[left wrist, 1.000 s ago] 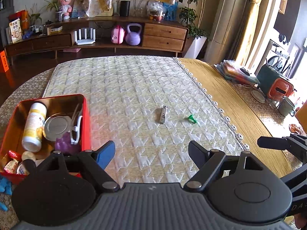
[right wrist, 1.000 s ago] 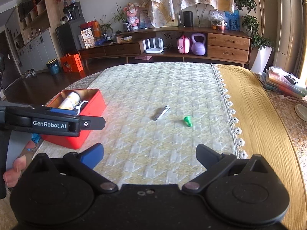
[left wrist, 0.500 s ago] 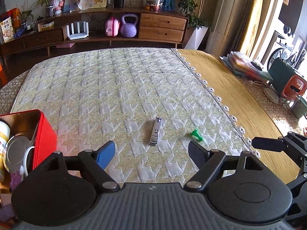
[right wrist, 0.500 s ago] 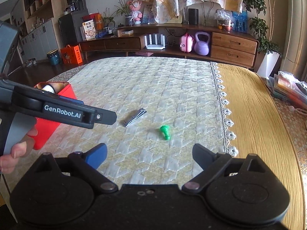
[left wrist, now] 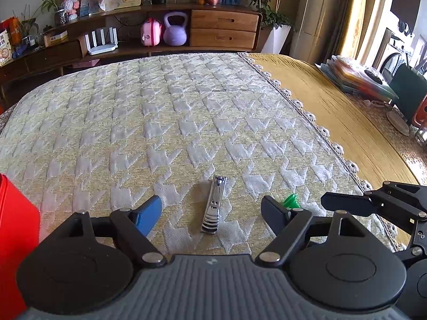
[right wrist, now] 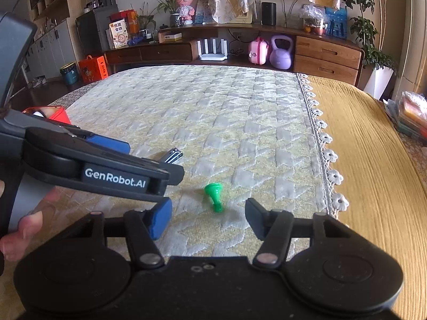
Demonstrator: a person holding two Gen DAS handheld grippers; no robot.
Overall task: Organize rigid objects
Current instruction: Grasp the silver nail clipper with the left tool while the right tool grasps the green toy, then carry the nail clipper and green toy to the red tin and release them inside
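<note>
Both hands have dropped in close over the quilted cloth (left wrist: 186, 122); the left gripper (left wrist: 210, 213) now straddles the nail clipper (left wrist: 214, 204), jaws closing but not yet touching it; the right gripper (right wrist: 208, 217) is closing either side of the green peg (right wrist: 213, 193), pads clear. Two pickups look imminent, bound, I'd guess, for the red tin (left wrist: 16, 218) at near left.

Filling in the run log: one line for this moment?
left gripper: closing, clipper between jaws, untouched | right gripper: closing, green piece between jaws, untouched | both on cloth
</note>
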